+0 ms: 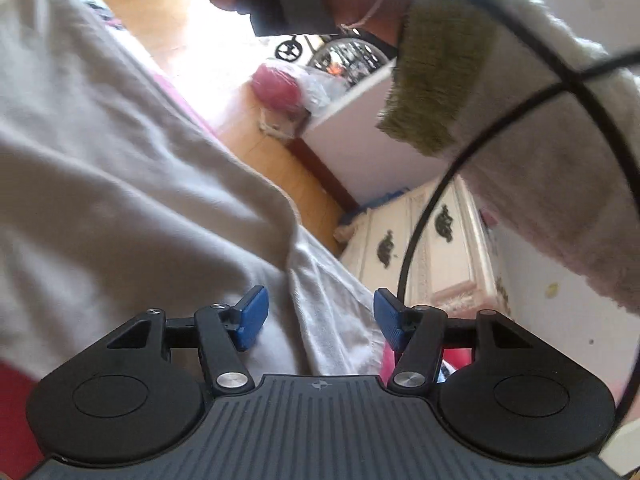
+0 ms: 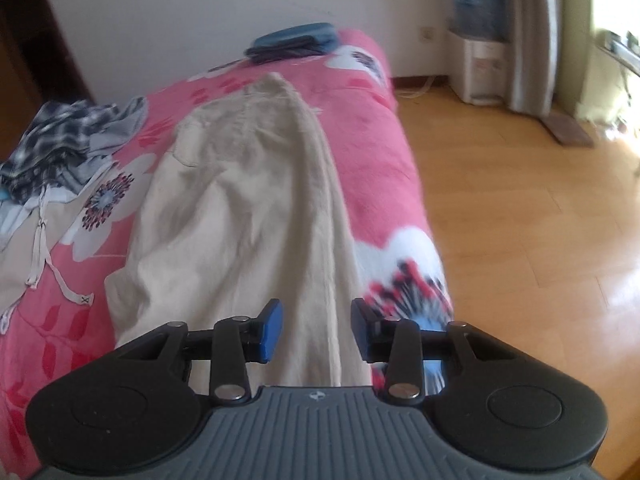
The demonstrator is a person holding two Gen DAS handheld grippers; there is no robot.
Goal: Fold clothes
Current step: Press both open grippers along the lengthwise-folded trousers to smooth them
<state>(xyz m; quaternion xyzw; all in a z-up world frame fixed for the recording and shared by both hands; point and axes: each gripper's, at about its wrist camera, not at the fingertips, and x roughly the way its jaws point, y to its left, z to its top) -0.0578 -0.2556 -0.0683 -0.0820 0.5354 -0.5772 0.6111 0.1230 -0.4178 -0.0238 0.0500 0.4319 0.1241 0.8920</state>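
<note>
Beige garment (image 2: 248, 200) stretched along pink floral bedspread (image 2: 372, 140), running from 12 o'clock down to 6 in right wrist view, passing between right gripper (image 2: 316, 330) pads; pads apart, not pressing cloth. Left gripper (image 1: 320, 316) spread wide over same pale cloth (image 1: 120, 160), gripping nothing. Plaid clothes (image 2: 68, 136) heaped at 10 o'clock, dark folded item (image 2: 296, 42) at 12.

The right gripper (image 2: 316, 330) points down along beige trousers (image 2: 244, 200) spread lengthwise on a pink floral bedcover (image 2: 372, 128). The jaws stand apart with the cloth running between the blue pads (image 2: 269, 330) (pad contact cannot be told). A plaid garment (image 2: 68, 140) lies crumpled at the left. Folded dark clothes (image 2: 296, 42) sit at the far end. A wood floor (image 2: 520, 200) lies to the right.
</note>
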